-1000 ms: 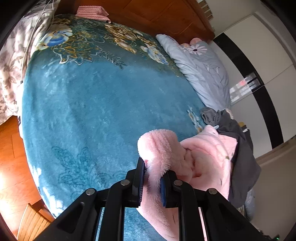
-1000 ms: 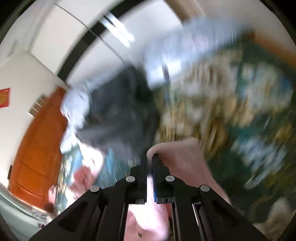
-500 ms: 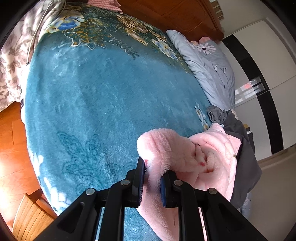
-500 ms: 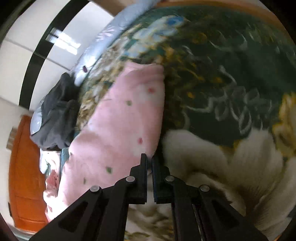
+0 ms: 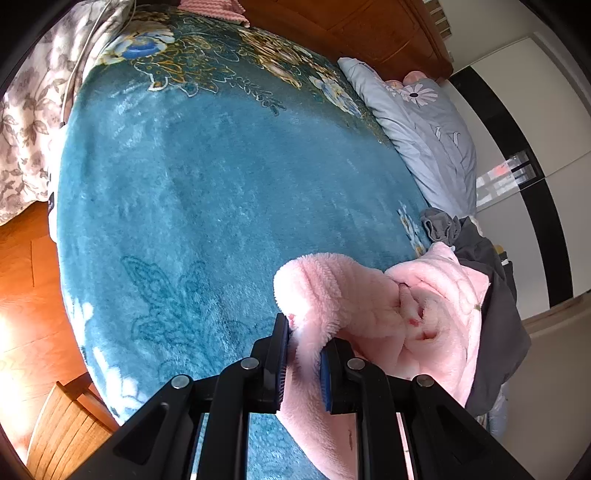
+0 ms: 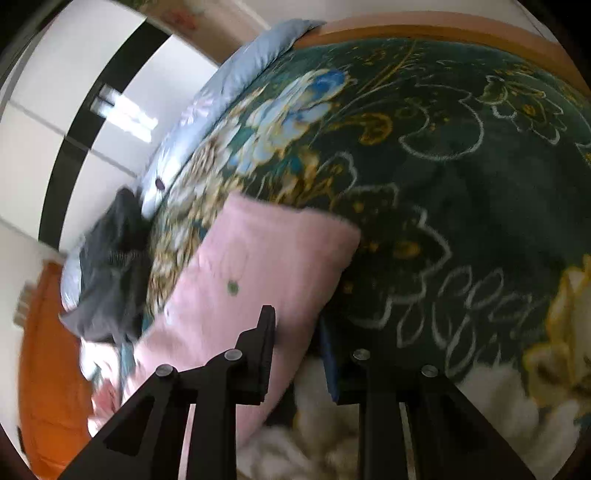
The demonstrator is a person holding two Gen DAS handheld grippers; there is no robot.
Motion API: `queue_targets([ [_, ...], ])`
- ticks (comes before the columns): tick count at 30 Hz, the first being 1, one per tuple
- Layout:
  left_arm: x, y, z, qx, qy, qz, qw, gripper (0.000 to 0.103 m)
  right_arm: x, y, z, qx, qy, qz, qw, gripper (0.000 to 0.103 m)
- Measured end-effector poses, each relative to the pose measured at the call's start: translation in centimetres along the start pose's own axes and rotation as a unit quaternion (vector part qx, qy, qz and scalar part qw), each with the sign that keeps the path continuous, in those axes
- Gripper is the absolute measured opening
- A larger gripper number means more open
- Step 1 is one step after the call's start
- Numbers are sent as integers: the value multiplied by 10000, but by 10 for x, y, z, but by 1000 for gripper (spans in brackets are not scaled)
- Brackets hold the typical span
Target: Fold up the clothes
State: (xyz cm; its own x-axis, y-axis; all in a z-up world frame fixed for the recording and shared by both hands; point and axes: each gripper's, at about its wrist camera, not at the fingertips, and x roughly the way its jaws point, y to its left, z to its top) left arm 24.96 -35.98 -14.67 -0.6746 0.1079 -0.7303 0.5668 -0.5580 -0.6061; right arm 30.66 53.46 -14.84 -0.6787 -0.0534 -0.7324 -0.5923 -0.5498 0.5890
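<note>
A pink fleece garment (image 5: 369,306) lies bunched at the near right edge of the bed. My left gripper (image 5: 304,343) is shut on a folded edge of it, which is lifted a little off the blanket. In the right wrist view the same pink garment (image 6: 266,258) lies spread flat on the dark floral blanket. My right gripper (image 6: 295,328) is low over its near corner. Its jaws are opening, the cloth's edge lies between them, and the pads stand clear of it.
A teal floral blanket (image 5: 221,184) covers the bed. A light blue quilt (image 5: 424,129) lies along its far right side, and a grey garment (image 5: 495,314) hangs off the edge beside the pink one. A wooden headboard (image 5: 351,26) stands behind, with wood floor (image 5: 22,295) at left.
My right gripper swung down from the air to the bed, the pink garment now lies flat, and its jaws have parted. The left gripper keeps its grip and has barely shifted.
</note>
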Motion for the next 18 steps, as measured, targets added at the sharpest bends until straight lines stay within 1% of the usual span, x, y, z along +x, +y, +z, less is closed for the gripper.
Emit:
queue_targets([
  [4,2,2,0,-57,13,-12,10000,17,6,2,10,157,-66,-85,9998,24],
  [5,2,3,0,-73,17,-23,10000,17,7,3,12,186,-77,-120,9997,21],
  [6,2,4,1,-96,18,-35,9999,17,8,5,14,214,-88,-156,9996,10],
  [7,2,4,1,-113,8,-32,9999,17,9,8,15,167,-66,-232,9996,7],
  [9,-1,1,1,-49,-65,-60,9999,16,6,14,14,38,-78,-365,9993,6],
  [12,-9,-6,4,93,-221,-186,9995,12,-16,21,13,-54,-311,-330,9990,4],
  [14,-24,-14,8,210,-430,-447,9979,11,-39,27,14,-163,-513,-257,9982,4],
  [17,-45,-15,11,290,-578,-732,9952,11,-77,33,10,-427,-767,-194,9960,4],
  [18,-49,-14,11,331,-608,-757,9947,11,-90,31,6,-475,-842,-191,9951,4],
])
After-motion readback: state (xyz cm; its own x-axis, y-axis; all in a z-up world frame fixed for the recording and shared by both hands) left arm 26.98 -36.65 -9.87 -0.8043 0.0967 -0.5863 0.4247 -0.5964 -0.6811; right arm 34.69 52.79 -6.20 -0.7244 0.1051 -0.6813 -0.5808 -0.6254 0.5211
